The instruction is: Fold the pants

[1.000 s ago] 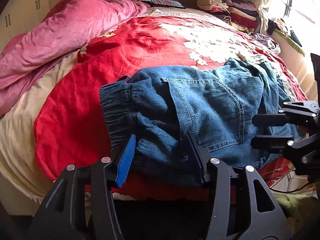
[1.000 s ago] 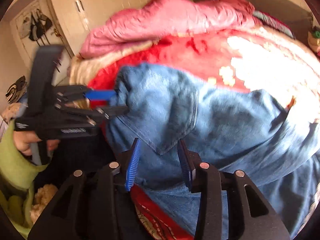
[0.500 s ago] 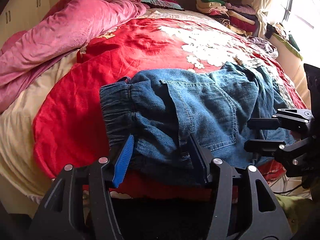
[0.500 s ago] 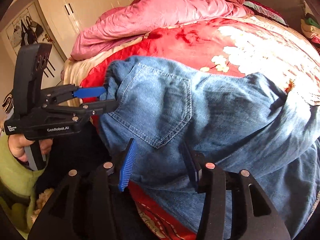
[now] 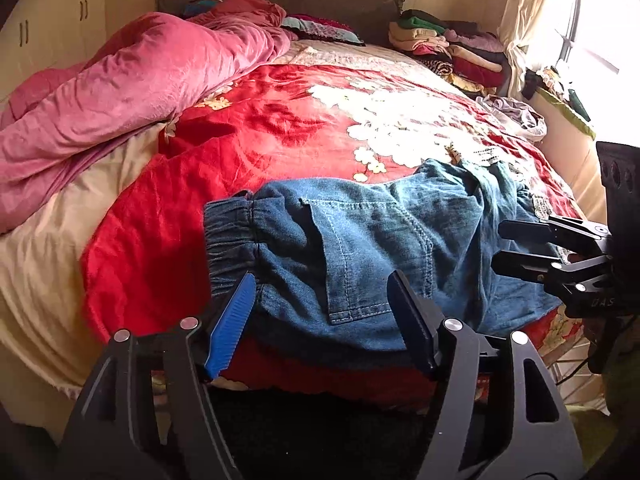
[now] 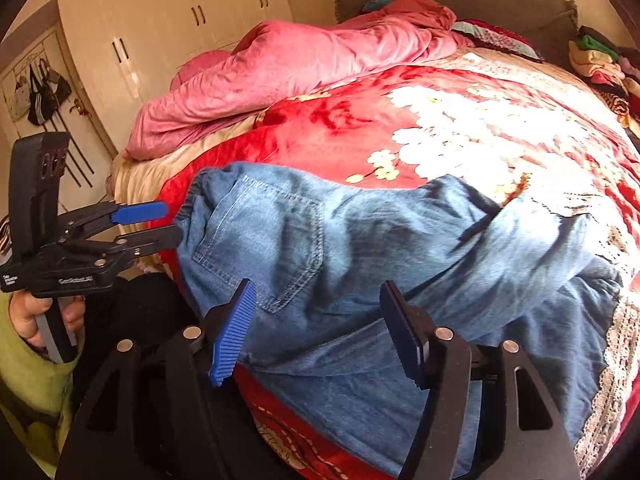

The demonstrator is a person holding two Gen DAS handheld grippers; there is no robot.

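The folded denim pants (image 5: 372,248) lie on the bed's red bedspread (image 5: 256,148), just ahead of both tools. The left tool (image 5: 320,316) and right tool (image 6: 316,320) have just been opening, fingers apart, gripping nothing.

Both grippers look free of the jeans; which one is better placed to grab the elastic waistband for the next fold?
Left, probably. The left gripper sits open right beside the elastic waistband; the right gripper is open lower down the jeans, below the back pocket.
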